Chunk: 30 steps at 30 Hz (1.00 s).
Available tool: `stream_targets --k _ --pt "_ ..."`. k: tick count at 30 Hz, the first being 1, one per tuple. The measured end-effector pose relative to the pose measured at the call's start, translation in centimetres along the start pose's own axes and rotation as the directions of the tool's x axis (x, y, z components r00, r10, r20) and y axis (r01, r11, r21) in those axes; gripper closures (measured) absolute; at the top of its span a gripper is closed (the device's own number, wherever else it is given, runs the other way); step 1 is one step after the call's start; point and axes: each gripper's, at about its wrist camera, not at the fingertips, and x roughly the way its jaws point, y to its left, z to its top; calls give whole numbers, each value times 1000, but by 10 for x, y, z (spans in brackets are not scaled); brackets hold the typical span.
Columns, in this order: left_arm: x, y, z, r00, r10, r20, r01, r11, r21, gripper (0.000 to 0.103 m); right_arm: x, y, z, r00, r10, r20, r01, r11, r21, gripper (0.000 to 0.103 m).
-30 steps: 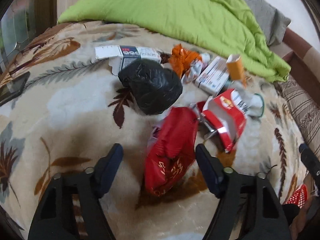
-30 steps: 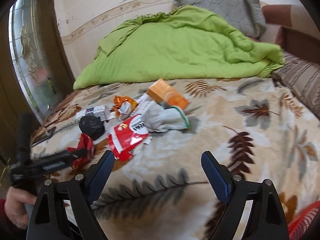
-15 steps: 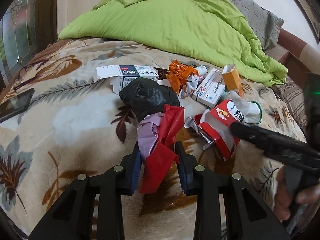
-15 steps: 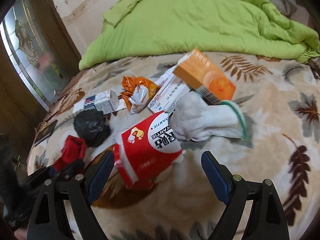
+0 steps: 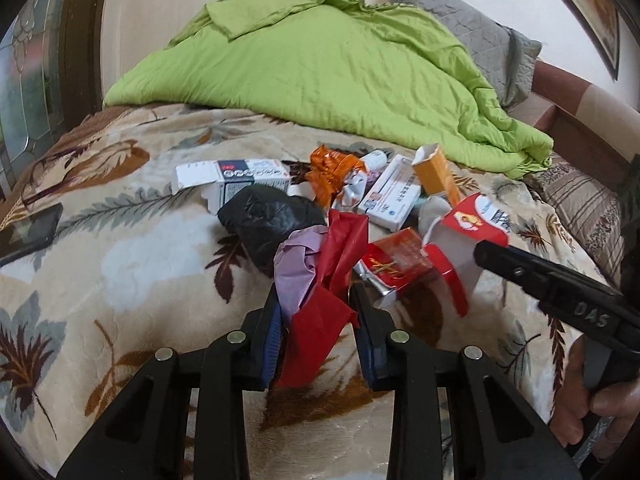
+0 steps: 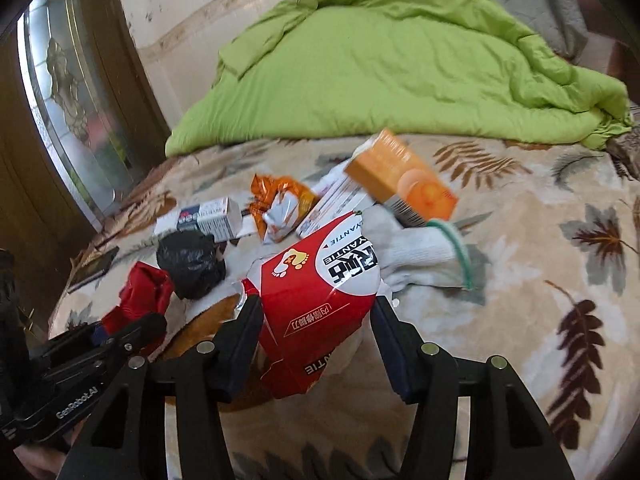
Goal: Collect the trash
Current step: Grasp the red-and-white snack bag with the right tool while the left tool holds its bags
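Trash lies in a heap on a leaf-patterned blanket (image 5: 132, 256). My left gripper (image 5: 316, 304) is shut on a crumpled red wrapper (image 5: 328, 304) with pale purple lining, lifted off the blanket; the wrapper also shows in the right wrist view (image 6: 144, 292). My right gripper (image 6: 316, 308) is closed around a red and white box (image 6: 320, 300), which also shows in the left wrist view (image 5: 464, 232). Around them lie a black bag (image 5: 268, 220), an orange box (image 6: 400, 180), an orange foil wrapper (image 5: 332, 172), a white carton (image 5: 236, 176) and a white sock (image 6: 420, 248).
A green quilt (image 5: 328, 64) and a grey pillow (image 5: 500, 48) lie at the head of the bed. A dark phone (image 5: 28, 232) lies at the left edge. A small red packet (image 5: 400, 268) lies beside the red and white box. A glass-panelled door (image 6: 64, 100) stands left.
My left gripper shut on the red wrapper and lifted it. My right gripper moved in from the open blanket and closed around the red and white box.
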Motion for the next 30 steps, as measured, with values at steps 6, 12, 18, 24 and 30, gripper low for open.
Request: stream_targets --k 6,12,18,24,30 --pt "-3 -5 -1 1000 -3 10 3 1000 23 72 -24 1 -3 998 -12 62 12 1000 -1 43" --pt "-8 -9 -3 1000 -10 25 9 999 46 72 -28 -2 -4 998 -13 67 12 1000 12 43" --pt "-7 -13 -3 999 -25 23 23 998 57 72 -32 -4 -6 997 -22 71 21 1000 24 43" --pt "-7 -19 -5 999 -37 20 36 996 77 72 -49 -7 -11 994 -44 103 41 999 34 43" --pt "-10 -22 -7 998 -54 24 52 995 80 72 -68 -27 -25 994 -50 93 39 992 120 43"
